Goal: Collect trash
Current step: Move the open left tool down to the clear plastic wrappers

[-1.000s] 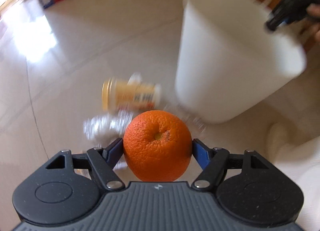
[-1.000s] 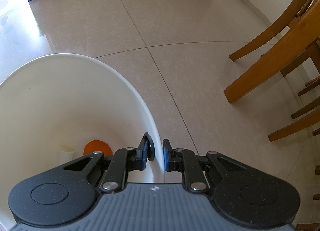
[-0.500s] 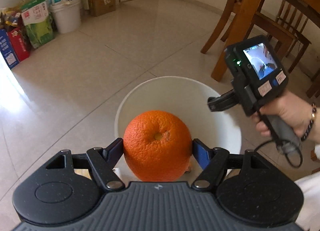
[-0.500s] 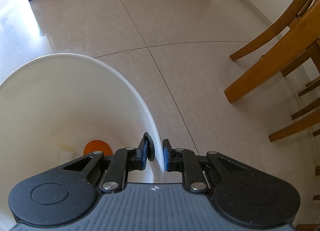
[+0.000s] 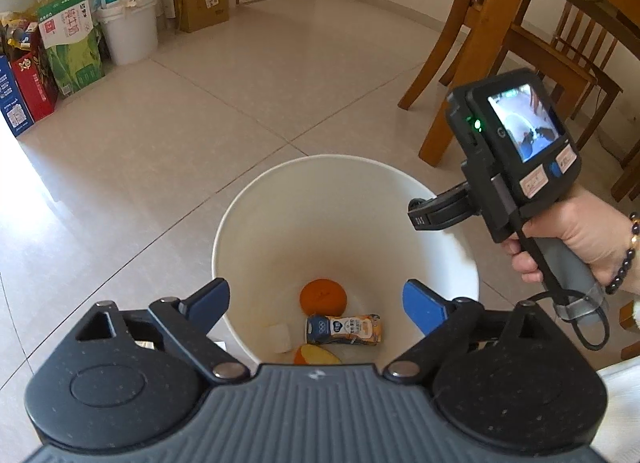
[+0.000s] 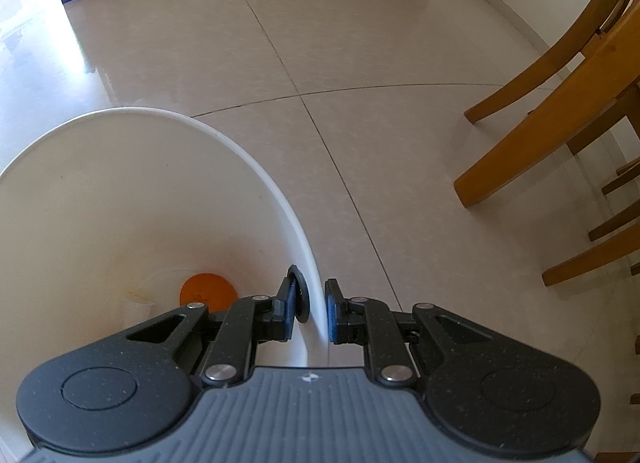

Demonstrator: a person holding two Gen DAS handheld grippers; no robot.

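left wrist view: the left gripper (image 5: 316, 303) hangs over a smooth round white bin (image 5: 280, 199), its blue-padded fingers (image 5: 420, 305) opening wide with nothing between them; beyond them, on the bin floor, lie a dimpled orange (image 5: 322, 297), a small labelled bottle (image 5: 344, 329) and a white cap (image 5: 278, 337); half a second ago the orange sat between those fingers; the right gripper (image 6: 313, 309) pinches the bin's thin rim (image 6: 316, 287), fingers nearly together; wooden chair legs (image 6: 532, 143) stand beyond on glossy floor tiles (image 6: 360, 63).
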